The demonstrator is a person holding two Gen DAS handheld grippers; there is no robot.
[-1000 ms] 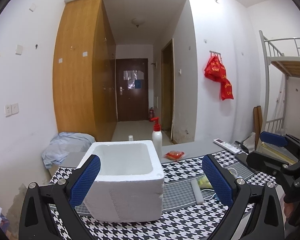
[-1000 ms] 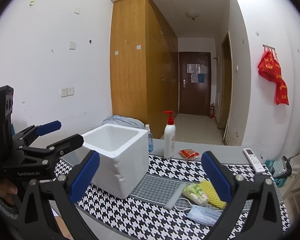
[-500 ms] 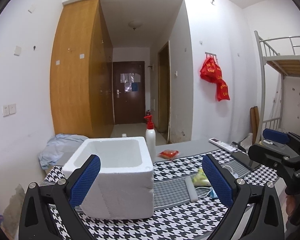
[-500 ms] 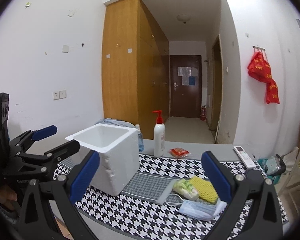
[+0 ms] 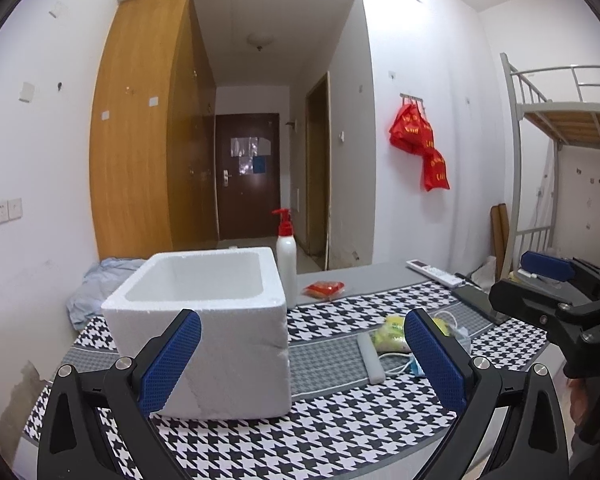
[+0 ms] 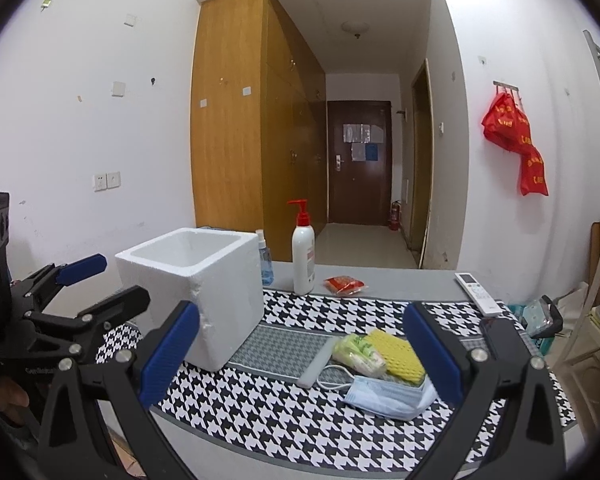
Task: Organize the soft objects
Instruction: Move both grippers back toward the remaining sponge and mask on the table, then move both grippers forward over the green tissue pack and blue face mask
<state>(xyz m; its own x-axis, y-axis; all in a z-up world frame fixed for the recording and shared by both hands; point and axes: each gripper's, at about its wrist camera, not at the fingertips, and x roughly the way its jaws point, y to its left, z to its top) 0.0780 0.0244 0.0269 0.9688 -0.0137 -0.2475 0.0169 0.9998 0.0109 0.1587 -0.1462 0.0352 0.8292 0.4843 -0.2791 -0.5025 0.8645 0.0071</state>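
A white foam box [image 5: 208, 320] [image 6: 196, 284] stands open-topped on the houndstooth mat [image 6: 284, 408]. To its right lies a small heap: a yellow sponge [image 6: 398, 354], a pale green packet [image 6: 358, 354] [image 5: 390, 336], a blue face mask [image 6: 388, 396] and a grey strip [image 6: 316, 364]. My left gripper [image 5: 300, 360] is open and empty, just in front of the box. My right gripper [image 6: 300, 356] is open and empty, held before the heap. Each gripper shows in the other's view, the right one [image 5: 552, 292] and the left one [image 6: 84, 284].
A red-capped pump bottle [image 6: 303, 252], a small blue spray bottle [image 6: 265, 258], a red packet [image 6: 345, 285] and a white remote [image 6: 478, 293] lie at the table's back. A phone [image 6: 500, 330] lies right. Blue cloth [image 5: 96, 292] lies left of the table.
Both grippers have pulled back from the table and risen a little, so more mat and the heap of soft things show. Both stay open.
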